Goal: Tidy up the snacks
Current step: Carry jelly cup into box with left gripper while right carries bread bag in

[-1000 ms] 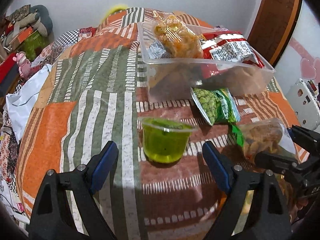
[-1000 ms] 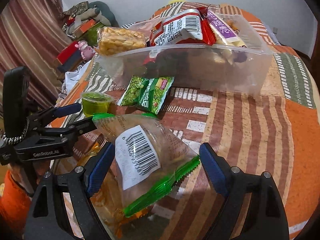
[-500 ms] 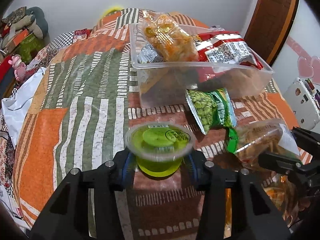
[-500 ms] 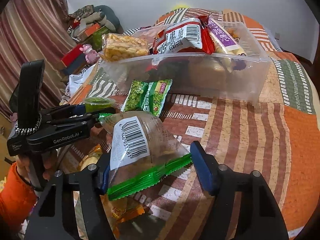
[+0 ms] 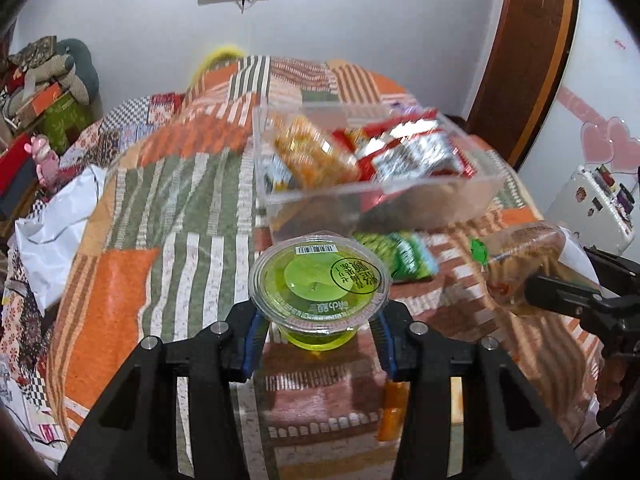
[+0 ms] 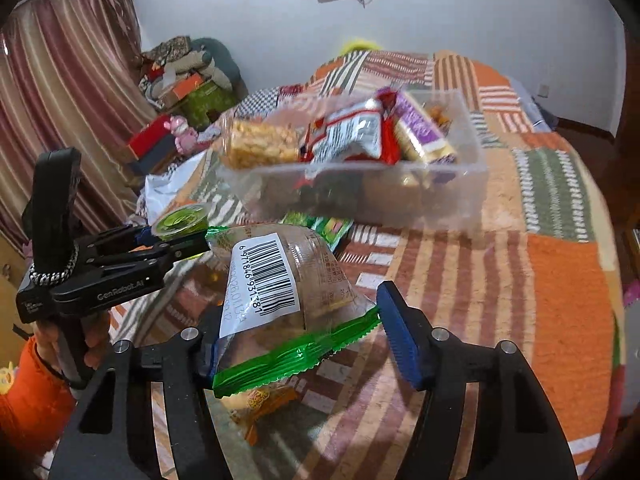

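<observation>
My left gripper [image 5: 318, 338] is shut on a green jelly cup [image 5: 319, 288] and holds it above the bed. The cup also shows in the right wrist view [image 6: 182, 220], in the left gripper [image 6: 176, 242]. My right gripper [image 6: 300, 340] is shut on a clear snack bag with a green seal and a barcode [image 6: 280, 284], lifted off the bed; the bag shows at the right of the left wrist view [image 5: 524, 258]. A clear plastic bin [image 5: 372, 200] [image 6: 400, 192] holding several snack packets stands ahead of both.
A green pea snack packet [image 5: 404, 254] [image 6: 324, 226] lies on the patchwork bedspread [image 5: 180, 220] in front of the bin. An orange packet [image 6: 264, 400] lies under my right gripper. Clutter and boxes [image 6: 180, 92] are piled at the far left, and a white bag [image 5: 52, 224] lies at the bed's left edge.
My left gripper closed on the jelly cup and lifted it. My right gripper closed on the clear snack bag and raised it. Both views now look from higher up.
</observation>
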